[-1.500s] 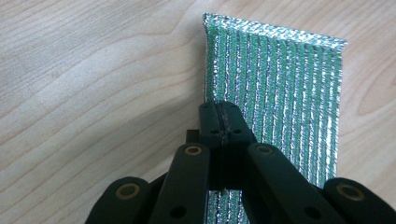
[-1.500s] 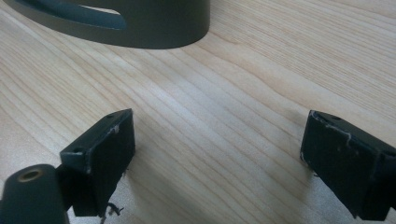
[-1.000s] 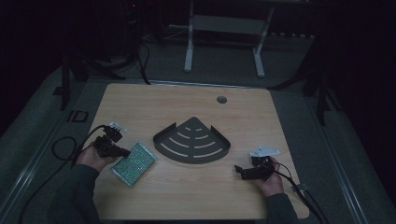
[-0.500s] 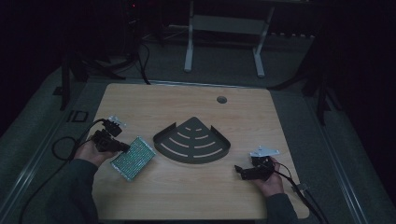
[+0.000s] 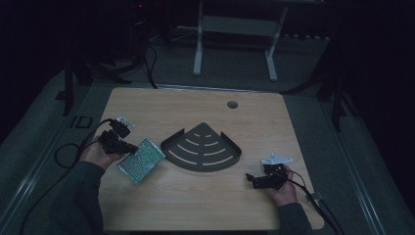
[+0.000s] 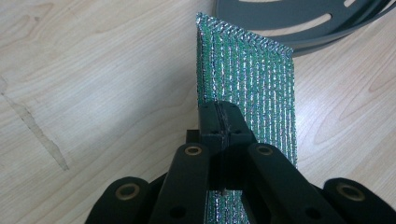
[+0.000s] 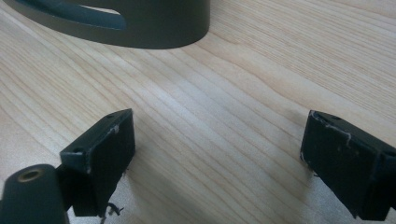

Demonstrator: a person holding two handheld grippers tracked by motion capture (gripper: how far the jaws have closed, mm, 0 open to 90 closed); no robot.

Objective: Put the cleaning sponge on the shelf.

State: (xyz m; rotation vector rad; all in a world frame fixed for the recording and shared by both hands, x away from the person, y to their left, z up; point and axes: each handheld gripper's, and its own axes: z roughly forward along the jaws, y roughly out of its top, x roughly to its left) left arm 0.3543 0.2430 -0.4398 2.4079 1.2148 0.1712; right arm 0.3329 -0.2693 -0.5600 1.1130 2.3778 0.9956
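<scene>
Pinching the sparkly green sponge [image 6: 245, 88] in my left claw [image 6: 220, 116] beside the dark corner tray [image 5: 203, 147]; right claw [image 7: 217, 154] is hanging wide open, empty, near that tray.

One pale wooden table [image 5: 205, 205] with one round grommet hole [image 5: 232, 104] near its far edge. One dark grey fan-shaped metal corner shelf [image 5: 201, 147], cut with curved slots. One glittery green rectangular scouring pad [image 5: 142, 159]. Two black two-jaw grippers: left gripper [image 5: 128, 146], right gripper [image 5: 249, 177]. Two hands: left hand [image 5: 98, 155], right hand [image 5: 284, 192].
</scene>
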